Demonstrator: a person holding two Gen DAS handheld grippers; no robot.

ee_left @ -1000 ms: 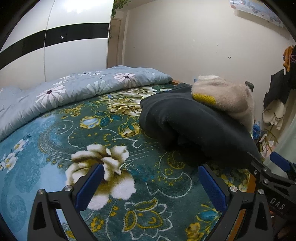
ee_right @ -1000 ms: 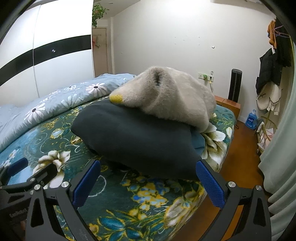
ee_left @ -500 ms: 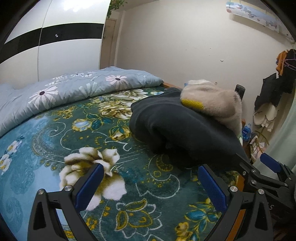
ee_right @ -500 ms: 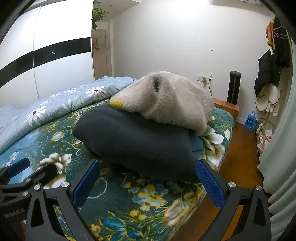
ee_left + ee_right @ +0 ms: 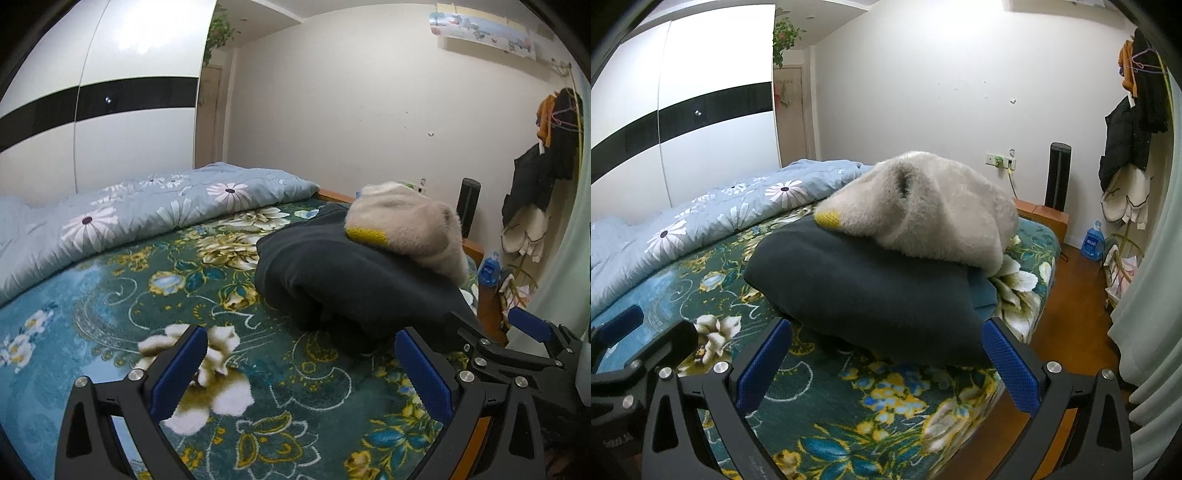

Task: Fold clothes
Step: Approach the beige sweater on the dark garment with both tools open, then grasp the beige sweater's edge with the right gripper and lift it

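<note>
A folded dark garment (image 5: 354,284) (image 5: 864,280) lies on the bed's floral blanket, and a fluffy cream sweater with a yellow cuff (image 5: 406,229) (image 5: 934,218) rests folded on top of it. My left gripper (image 5: 299,363) is open over the blanket, a little to the left of and short of the pile, empty. My right gripper (image 5: 886,354) is open too, its blue pads straddling the near edge of the dark garment without touching it. Each gripper shows at the edge of the other's view: the right gripper (image 5: 517,339) and the left gripper (image 5: 628,343).
A light blue daisy-print duvet (image 5: 147,214) (image 5: 701,221) lies bunched along the bed's far side. The bed's edge and wooden floor (image 5: 1071,325) are to the right. A black tower fan (image 5: 1059,177), hanging coats (image 5: 1126,147) and a blue bottle (image 5: 1093,242) stand by the wall.
Both grippers have drawn back and tilted up slightly, so the pile sits a little farther off and more wall shows. The clothes have not moved.
</note>
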